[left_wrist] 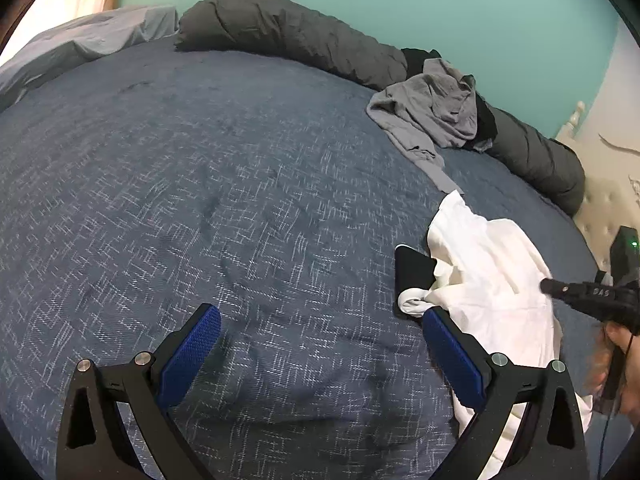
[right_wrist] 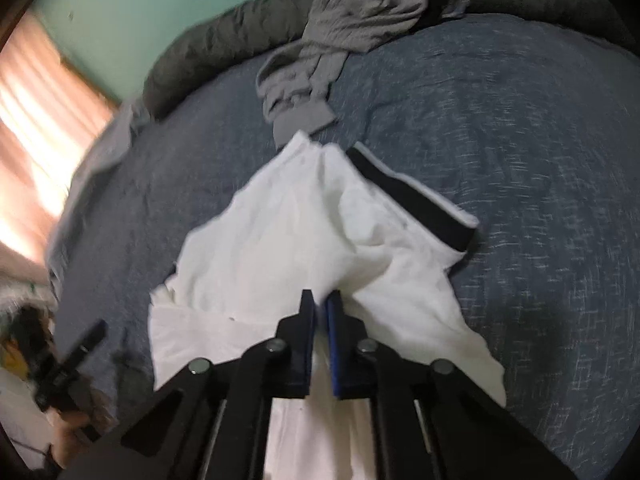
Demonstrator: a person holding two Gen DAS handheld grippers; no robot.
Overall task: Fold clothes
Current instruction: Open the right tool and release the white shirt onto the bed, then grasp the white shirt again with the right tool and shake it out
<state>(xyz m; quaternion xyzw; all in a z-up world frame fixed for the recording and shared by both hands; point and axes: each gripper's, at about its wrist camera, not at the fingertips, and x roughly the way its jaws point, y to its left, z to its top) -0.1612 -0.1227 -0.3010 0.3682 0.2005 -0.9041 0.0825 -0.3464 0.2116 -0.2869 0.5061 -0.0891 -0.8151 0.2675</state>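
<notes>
Two tools work over the blue bedspread [left_wrist: 240,184]. From the left wrist, the left tool [left_wrist: 320,356] hangs with its blue pads spread wide, gripping nothing, the bedspread bare between them. Only the right wrist view shows the right tool [right_wrist: 320,320] pinched together on a fold of the white garment [right_wrist: 288,232], lifting it; its black waistband [right_wrist: 412,200] runs along the far edge. Beyond the white garment lies a crumpled grey garment [left_wrist: 432,116], touching its tip, backed by a dark grey bolster [left_wrist: 288,36] against the teal wall [left_wrist: 440,4].
</notes>
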